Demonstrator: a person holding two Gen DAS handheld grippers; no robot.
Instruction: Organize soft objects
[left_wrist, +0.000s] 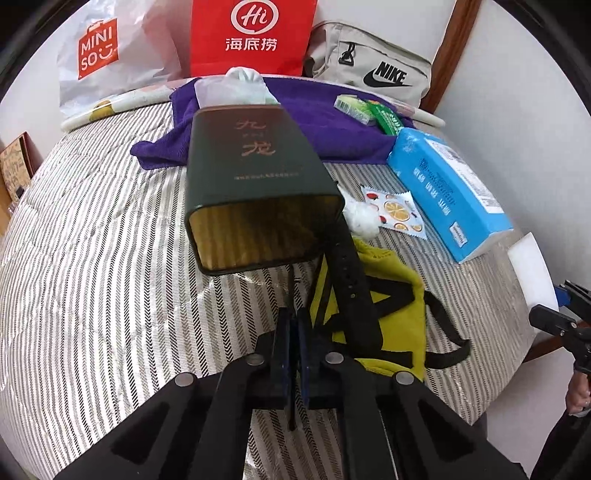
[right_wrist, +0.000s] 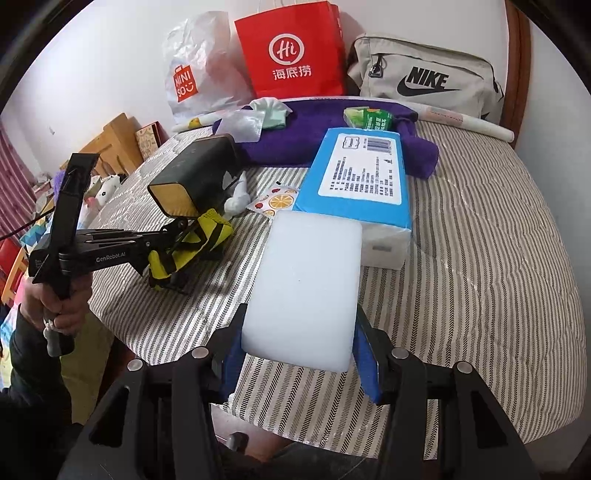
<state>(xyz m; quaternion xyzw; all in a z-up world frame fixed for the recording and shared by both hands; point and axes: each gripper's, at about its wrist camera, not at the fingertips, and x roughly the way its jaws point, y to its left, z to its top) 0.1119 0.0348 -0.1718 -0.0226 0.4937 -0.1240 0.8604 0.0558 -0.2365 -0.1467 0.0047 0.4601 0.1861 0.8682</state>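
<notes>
right hand-held gripper (right_wrist: 299, 354): clamped on white foam block (right_wrist: 306, 284), long axis pointing away toward blue tissue pack (right_wrist: 360, 177), block's far end just at the pack | left hand-held gripper (left_wrist: 293, 332): fingers together, pinching a thin black strap by yellow bag (left_wrist: 388, 306); tin (left_wrist: 255, 184) ahead | left view barely shows the block; right view shows both | all on bed (right_wrist: 480, 240)

Striped bed (right_wrist: 480, 258), purple towel (right_wrist: 317, 122), blue tissue pack (right_wrist: 362, 170), yellow pouch (left_wrist: 391, 306)
</notes>
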